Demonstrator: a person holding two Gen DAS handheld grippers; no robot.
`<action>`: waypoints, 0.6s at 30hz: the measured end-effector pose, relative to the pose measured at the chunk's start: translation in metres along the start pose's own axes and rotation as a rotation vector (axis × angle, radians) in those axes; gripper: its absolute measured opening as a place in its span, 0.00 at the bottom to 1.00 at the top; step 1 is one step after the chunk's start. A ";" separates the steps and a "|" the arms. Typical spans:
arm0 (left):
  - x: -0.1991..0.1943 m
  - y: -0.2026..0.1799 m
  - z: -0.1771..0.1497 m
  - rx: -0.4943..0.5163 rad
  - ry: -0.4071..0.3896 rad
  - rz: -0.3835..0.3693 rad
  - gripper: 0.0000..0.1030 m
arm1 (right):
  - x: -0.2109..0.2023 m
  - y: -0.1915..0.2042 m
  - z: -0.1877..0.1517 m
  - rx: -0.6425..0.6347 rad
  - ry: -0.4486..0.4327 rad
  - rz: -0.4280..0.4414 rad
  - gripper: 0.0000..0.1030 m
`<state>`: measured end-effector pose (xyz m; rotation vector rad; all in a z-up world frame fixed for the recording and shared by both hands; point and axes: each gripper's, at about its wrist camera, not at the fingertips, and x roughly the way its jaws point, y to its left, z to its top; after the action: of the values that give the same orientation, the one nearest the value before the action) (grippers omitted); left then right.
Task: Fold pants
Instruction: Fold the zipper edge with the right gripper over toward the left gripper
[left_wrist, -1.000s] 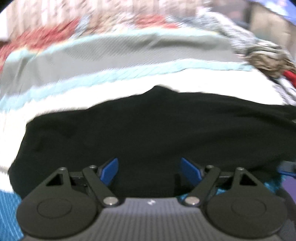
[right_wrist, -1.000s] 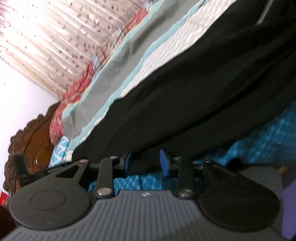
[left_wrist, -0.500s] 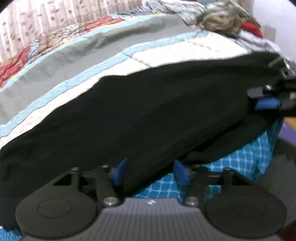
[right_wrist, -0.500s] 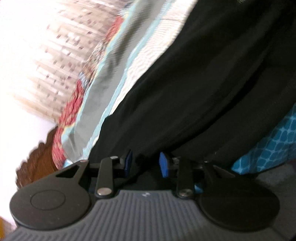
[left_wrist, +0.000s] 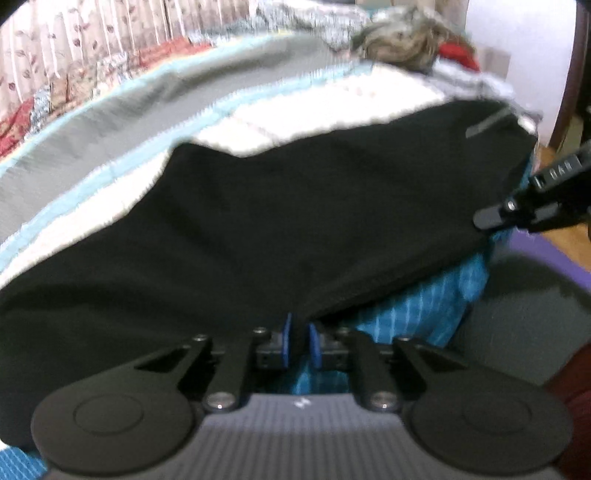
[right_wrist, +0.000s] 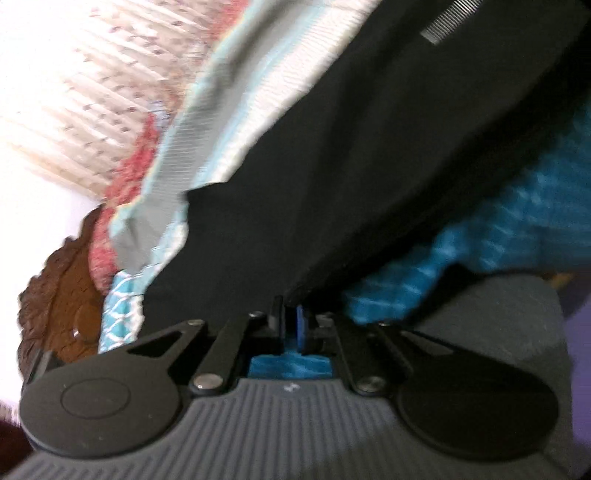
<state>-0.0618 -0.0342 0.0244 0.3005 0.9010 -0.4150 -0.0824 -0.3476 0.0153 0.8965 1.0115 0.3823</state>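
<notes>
Left gripper (left_wrist: 298, 341): points steeply down; its jaws have just been closing, and the blue pads (left_wrist: 286, 343) now pinch the near edge of the black pants (left_wrist: 295, 221).
Right gripper (right_wrist: 290, 325): tilted down and rolled to one side; blue pads nearly together, clamped on the pants' edge.
Right gripper from the left wrist view: at the far right, fingertips at the pants' side.

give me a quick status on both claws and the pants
Left claw just closed, pinching the near edge of the black pants. Right claw shut on the same edge. Pants spread on the bedspread, unfolded. Nothing in the way.
</notes>
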 end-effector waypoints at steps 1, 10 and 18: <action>0.008 -0.002 -0.002 -0.001 0.019 0.010 0.17 | 0.009 -0.006 -0.001 0.023 0.001 -0.018 0.09; -0.025 0.027 0.018 -0.129 -0.051 -0.052 0.46 | -0.049 -0.024 0.019 -0.061 -0.134 0.001 0.26; 0.006 0.051 0.062 -0.313 -0.072 -0.039 0.47 | -0.120 -0.088 0.067 0.090 -0.635 -0.250 0.59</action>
<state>0.0081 -0.0164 0.0604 -0.0195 0.8873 -0.3130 -0.0959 -0.5096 0.0281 0.8782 0.5414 -0.1604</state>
